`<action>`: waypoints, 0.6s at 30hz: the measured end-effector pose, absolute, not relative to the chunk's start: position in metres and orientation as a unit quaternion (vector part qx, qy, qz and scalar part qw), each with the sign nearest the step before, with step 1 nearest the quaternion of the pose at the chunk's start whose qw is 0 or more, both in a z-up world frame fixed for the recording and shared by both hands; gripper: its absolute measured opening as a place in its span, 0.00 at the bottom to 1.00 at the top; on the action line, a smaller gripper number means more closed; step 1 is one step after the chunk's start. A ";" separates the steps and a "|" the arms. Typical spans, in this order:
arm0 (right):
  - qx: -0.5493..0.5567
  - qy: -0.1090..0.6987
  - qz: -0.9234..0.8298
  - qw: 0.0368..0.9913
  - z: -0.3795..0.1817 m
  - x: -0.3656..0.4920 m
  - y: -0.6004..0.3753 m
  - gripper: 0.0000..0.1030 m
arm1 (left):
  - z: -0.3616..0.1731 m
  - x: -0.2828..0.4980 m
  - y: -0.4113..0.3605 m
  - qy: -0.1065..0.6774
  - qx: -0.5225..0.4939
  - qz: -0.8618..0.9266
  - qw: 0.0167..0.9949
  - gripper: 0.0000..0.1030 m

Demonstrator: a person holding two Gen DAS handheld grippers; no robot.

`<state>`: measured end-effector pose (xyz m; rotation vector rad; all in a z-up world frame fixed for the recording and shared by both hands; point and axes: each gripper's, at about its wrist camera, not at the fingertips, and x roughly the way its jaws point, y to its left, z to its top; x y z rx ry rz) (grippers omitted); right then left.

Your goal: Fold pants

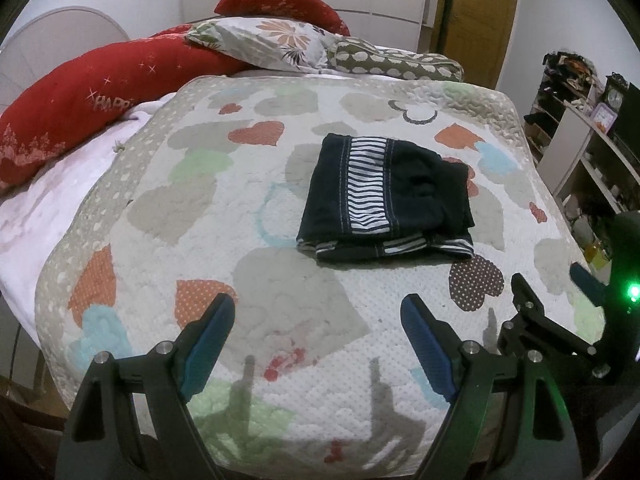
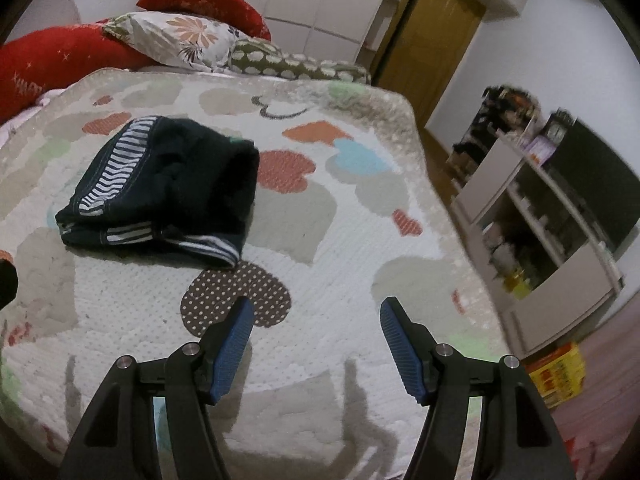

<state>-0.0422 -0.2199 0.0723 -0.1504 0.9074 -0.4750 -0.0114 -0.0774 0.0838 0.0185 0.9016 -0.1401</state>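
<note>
Toward the middle of the quilt (image 1: pixel 248 240), well clear of its edges, the pants (image 1: pixel 384 196) lie folded into a compact stack — left gripper (image 1: pixel 318 344) and right gripper (image 2: pixel 316 344) both spread apart, empty — and any snag would likely unfold the loose upper layer.

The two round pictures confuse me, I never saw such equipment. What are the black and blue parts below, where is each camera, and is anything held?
No robot is here. A person holds a hand-held gripper in each hand, and a fisheye camera on each looks forward along its two blue-padded fingers. One picture comes from the left hand-held gripper, the other from the right hand-held gripper. Both are open and hold nothing. On the quilt with hearts lie dark folded pants with a striped band. Pillows lie behind.
</note>
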 end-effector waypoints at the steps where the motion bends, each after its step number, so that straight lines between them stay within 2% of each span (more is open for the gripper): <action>1: -0.081 0.428 -0.229 0.871 0.075 -0.043 -0.217 0.71 | 0.084 -0.011 -0.077 0.436 0.010 -0.068 0.898 0.82; 18: -0.056 0.419 -0.200 0.884 0.084 -0.047 -0.219 0.73 | 0.078 -0.011 -0.083 0.446 0.013 -0.073 0.892 0.82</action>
